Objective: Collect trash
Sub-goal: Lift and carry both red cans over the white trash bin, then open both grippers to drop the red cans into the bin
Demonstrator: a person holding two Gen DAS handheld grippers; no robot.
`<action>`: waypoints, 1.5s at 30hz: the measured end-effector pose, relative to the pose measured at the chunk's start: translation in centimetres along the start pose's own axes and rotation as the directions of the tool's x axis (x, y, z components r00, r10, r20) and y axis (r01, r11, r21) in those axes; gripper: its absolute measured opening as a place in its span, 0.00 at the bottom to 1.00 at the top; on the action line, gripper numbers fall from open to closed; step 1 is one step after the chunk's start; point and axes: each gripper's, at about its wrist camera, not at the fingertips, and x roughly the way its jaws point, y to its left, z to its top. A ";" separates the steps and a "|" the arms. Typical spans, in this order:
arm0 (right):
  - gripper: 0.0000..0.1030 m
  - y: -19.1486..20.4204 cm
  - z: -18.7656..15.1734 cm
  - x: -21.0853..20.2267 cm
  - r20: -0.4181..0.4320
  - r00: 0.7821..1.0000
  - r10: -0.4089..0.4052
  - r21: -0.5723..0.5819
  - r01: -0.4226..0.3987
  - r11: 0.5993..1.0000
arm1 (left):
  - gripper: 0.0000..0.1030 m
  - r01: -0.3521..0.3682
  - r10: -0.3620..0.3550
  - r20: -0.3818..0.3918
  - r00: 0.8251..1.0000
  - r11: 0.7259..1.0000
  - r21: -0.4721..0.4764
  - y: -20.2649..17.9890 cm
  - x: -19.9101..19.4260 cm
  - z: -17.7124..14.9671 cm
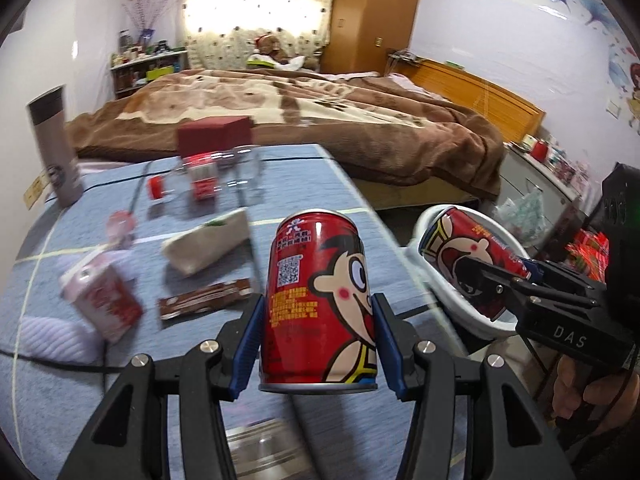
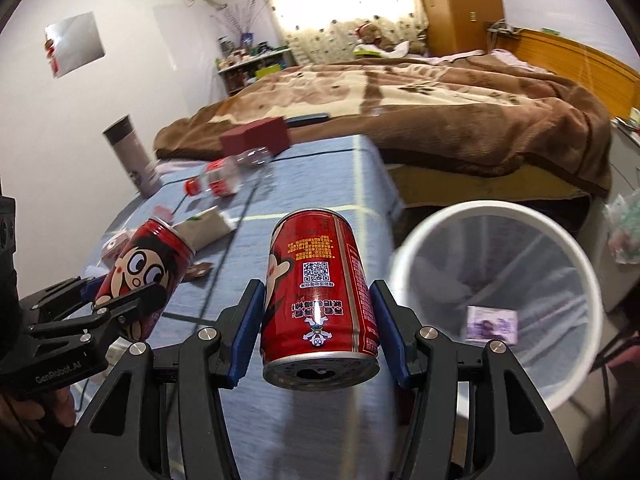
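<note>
My left gripper is shut on an upright red cartoon can, held above the blue table. My right gripper is shut on a second red can, held upside down with its opened top toward the camera. In the left wrist view the right gripper holds that can in front of the white trash bin beside the table's right edge. In the right wrist view the bin stands at the right with a small purple packet inside, and the left gripper's can shows at the left.
On the table lie a milk carton, a brown wrapper, a white paper pack, a clear plastic bottle, a dark red box and a grey tumbler. A bed with a brown blanket lies behind.
</note>
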 end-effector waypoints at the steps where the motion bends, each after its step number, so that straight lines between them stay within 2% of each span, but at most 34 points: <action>1: 0.54 -0.6 0.0 -0.3 0.004 1.000 -0.014 0.008 0.014 1.000 | 0.53 0.008 -0.008 -0.001 1.000 1.000 0.007 -0.6 0.3 0.2; 13: 0.54 -7.3 -0.1 -1.8 0.012 0.992 -0.122 0.100 0.120 0.988 | 0.53 0.129 -0.126 -0.040 0.991 0.986 0.102 -9.3 4.0 2.3; 24: 0.54 -12.0 -0.9 -1.0 -0.031 0.983 -0.181 0.164 0.183 0.969 | 0.53 0.165 -0.149 -0.118 0.982 0.976 0.139 -14.0 7.7 1.9; 29: 0.54 -13.4 -1.3 -0.4 -0.057 0.981 -0.185 0.168 0.192 0.967 | 0.53 0.155 -0.137 -0.126 0.983 0.976 0.151 -15.3 8.7 1.7; 32: 0.54 -14.2 -1.3 0.0 -0.077 0.977 -0.199 0.168 0.209 0.963 | 0.53 0.175 -0.159 -0.135 0.978 0.978 0.115 -15.2 9.3 1.8; 34: 0.54 -14.4 -1.4 0.0 -0.078 0.975 -0.210 0.161 0.220 0.962 | 0.54 0.166 -0.150 -0.136 0.979 0.979 0.117 -15.2 9.4 1.8; 37: 0.55 -14.6 -1.4 -0.1 -0.068 0.980 -0.189 0.163 0.198 0.967 | 0.64 0.162 -0.147 -0.128 0.981 0.979 0.122 -15.3 9.4 1.8; 45: 0.57 -14.6 -1.7 -0.7 -0.048 0.979 -0.201 0.178 0.206 0.962 | 0.67 0.146 -0.136 -0.093 0.986 0.983 0.109 -14.6 8.1 2.1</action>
